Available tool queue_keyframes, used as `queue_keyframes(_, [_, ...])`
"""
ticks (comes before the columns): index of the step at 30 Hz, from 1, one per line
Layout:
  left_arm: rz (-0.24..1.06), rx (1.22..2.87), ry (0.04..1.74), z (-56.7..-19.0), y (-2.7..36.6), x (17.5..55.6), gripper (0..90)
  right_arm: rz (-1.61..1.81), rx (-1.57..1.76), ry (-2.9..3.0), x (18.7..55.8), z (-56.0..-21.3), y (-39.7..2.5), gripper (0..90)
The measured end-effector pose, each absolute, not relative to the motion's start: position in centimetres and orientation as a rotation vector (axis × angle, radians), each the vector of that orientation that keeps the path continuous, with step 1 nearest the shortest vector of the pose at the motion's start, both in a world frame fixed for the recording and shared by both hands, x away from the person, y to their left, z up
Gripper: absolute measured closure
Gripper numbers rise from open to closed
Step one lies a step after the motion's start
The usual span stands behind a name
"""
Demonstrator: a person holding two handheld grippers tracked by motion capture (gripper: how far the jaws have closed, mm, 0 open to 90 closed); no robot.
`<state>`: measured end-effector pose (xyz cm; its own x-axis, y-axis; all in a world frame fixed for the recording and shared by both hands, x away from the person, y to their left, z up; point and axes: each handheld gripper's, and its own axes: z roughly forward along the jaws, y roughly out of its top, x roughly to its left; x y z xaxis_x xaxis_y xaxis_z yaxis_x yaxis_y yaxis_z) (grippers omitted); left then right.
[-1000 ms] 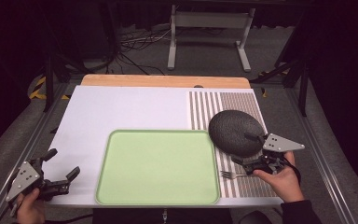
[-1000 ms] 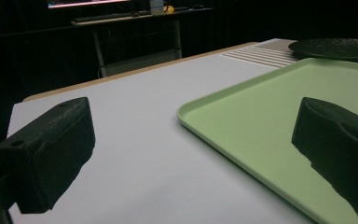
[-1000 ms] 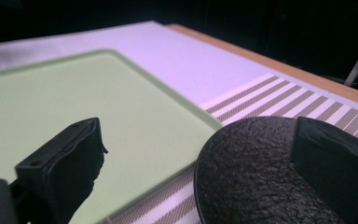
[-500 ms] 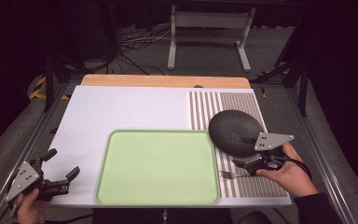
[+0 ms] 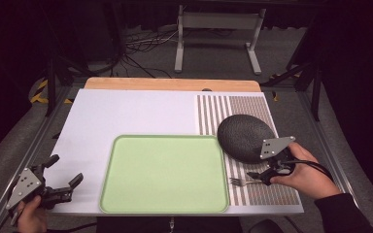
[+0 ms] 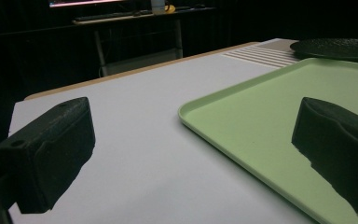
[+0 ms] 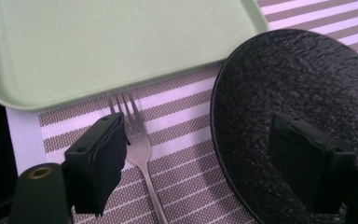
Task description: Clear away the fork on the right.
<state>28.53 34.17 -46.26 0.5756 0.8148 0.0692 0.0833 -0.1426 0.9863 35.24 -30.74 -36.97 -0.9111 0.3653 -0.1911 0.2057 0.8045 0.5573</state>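
Note:
A silver fork (image 5: 239, 182) lies on the striped placemat (image 5: 233, 107), tines toward the green tray (image 5: 165, 172). A dark round plate (image 5: 243, 136) sits just behind it. My right gripper (image 5: 258, 175) is open over the fork's handle. In the right gripper view, the fork (image 7: 137, 140) lies just inside the left jaw, and the right jaw hangs over the plate (image 7: 298, 93); the right gripper (image 7: 198, 135) holds nothing. My left gripper (image 5: 67, 170) rests open at the table's front left corner. In the left gripper view, the left gripper (image 6: 191, 140) is empty beside the tray (image 6: 270, 107).
The white table top (image 5: 126, 114) stretches behind and left of the tray. A wooden strip (image 5: 172, 83) runs along the far edge. Beyond the table are a metal stand (image 5: 216, 34) and cables on the floor.
The right hand has swung a little to the right and the right gripper has settled slightly lower and leftward over the fork's handle. The left gripper has not moved.

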Motion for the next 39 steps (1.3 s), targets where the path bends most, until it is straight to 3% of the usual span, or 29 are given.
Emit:
queue_keyframes(31, [0.759, 1.612, 0.774, -46.3, 34.2, 28.5, 0.0, 0.403, 0.341, 2.951, 35.8, -38.9, -29.7, 15.8])
queue_keyframes(39, [0.759, 1.613, 0.775, -46.3, 34.2, 28.5, 0.0, 0.259, 0.304, 3.017, 36.0, -40.0, -29.2, 25.6])
